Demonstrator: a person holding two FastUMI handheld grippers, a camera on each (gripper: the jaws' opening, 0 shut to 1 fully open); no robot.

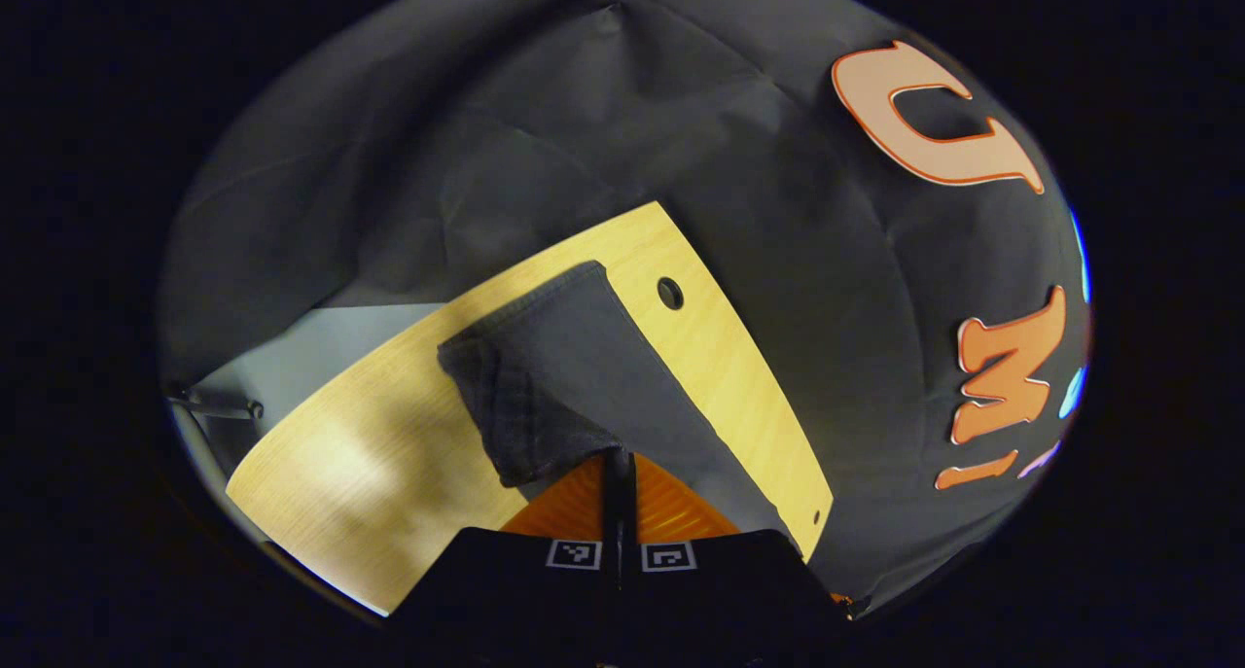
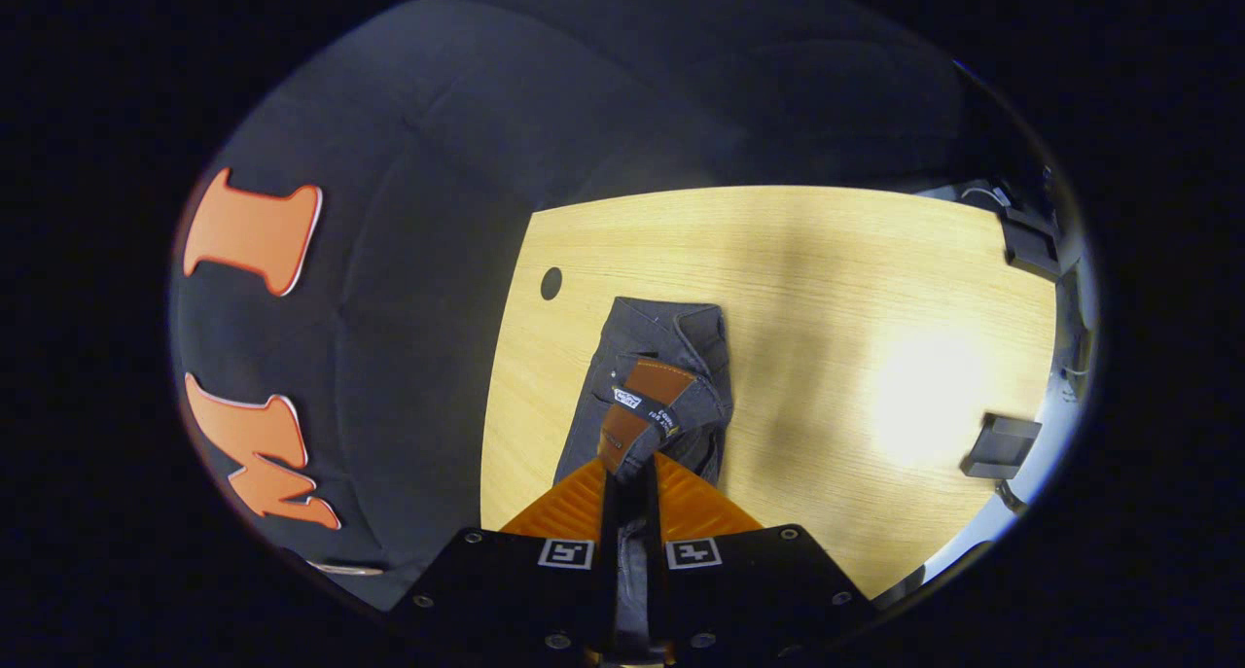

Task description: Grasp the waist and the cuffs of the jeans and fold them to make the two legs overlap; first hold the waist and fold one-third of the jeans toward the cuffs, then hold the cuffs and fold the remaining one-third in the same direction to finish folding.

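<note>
Dark grey jeans (image 1: 574,367) lie on a light wooden table (image 1: 370,435), stretching away from me in the left gripper view. My left gripper (image 1: 619,469) is shut on the near end of the denim, lifting a fold of it. In the right gripper view the jeans (image 2: 647,357) lie along the table's left side, and the waist end with its brown inner band (image 2: 637,410) is raised. My right gripper (image 2: 630,483) is shut on that waistband, with denim pinched between the fingers.
A round cable hole (image 1: 670,293) sits in the table (image 2: 827,289) beside the jeans; the hole (image 2: 551,283) lies near the table's left edge. Dark box-like objects (image 2: 1002,444) stand at the table's right edge. Bare wood stretches to the right of the jeans.
</note>
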